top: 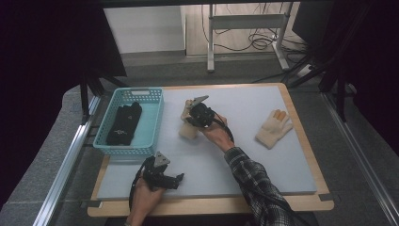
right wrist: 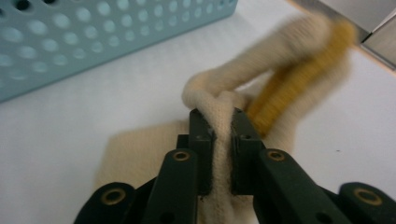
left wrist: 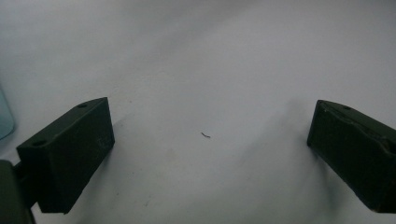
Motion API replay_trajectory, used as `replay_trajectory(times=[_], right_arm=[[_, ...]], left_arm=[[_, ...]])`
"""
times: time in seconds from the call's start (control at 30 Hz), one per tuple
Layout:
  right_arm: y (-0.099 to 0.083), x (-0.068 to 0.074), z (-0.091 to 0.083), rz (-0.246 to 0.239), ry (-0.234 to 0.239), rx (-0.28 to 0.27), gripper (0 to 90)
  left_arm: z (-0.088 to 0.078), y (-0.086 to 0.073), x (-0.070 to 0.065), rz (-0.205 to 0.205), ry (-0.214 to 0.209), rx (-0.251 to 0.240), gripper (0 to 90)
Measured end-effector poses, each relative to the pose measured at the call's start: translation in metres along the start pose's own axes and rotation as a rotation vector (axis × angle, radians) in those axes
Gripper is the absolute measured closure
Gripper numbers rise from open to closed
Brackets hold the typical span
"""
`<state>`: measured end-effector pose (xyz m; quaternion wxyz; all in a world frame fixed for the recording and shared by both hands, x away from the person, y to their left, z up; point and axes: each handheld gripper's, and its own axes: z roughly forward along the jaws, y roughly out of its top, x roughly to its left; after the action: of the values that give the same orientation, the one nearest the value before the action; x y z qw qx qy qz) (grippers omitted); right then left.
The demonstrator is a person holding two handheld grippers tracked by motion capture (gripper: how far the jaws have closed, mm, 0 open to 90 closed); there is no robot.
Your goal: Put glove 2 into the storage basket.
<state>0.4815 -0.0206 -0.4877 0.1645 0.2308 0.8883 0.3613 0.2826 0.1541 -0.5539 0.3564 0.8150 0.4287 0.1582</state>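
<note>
A cream knit glove (top: 187, 128) with yellow-tipped fingers lies bunched on the white mat just right of the teal basket (top: 153, 123). My right gripper (top: 194, 114) is over it, and in the right gripper view my right gripper (right wrist: 219, 122) is shut on a fold of the glove (right wrist: 229, 100), the cloth squeezed between the pads and drawn upward. A second cream glove (top: 274, 127) lies flat at the right side of the mat. My left gripper (top: 175, 181) rests near the front edge; in its own view my left gripper (left wrist: 210, 140) stands open over bare mat.
The teal basket holds a black folded cloth item (top: 124, 123). Its perforated wall (right wrist: 88, 35) stands close behind the held glove. The white mat (top: 244, 155) covers a wooden table. A grey floor, a metal frame and cables lie beyond the table's far edge.
</note>
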Motion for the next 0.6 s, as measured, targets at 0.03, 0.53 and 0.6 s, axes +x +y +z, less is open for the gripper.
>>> replay_trajectory(times=[0.03, 0.53, 0.6], right_arm=[[0.000, 0.000, -0.011, 0.003, 0.012, -0.022, 82.1], [-0.037, 0.023, -0.101, 0.025, 0.156, -0.105, 81.7], [-0.043, 0.026, -0.106, 0.025, 0.165, -0.106, 81.6]], left_arm=[[0.000, 0.000, 0.000, 0.001, 0.001, 0.001, 1.1], [0.000, 0.000, 0.000, 0.002, 0.002, -0.002, 1.2], [0.000, 0.000, 0.000, 0.003, 0.002, -0.002, 1.2]])
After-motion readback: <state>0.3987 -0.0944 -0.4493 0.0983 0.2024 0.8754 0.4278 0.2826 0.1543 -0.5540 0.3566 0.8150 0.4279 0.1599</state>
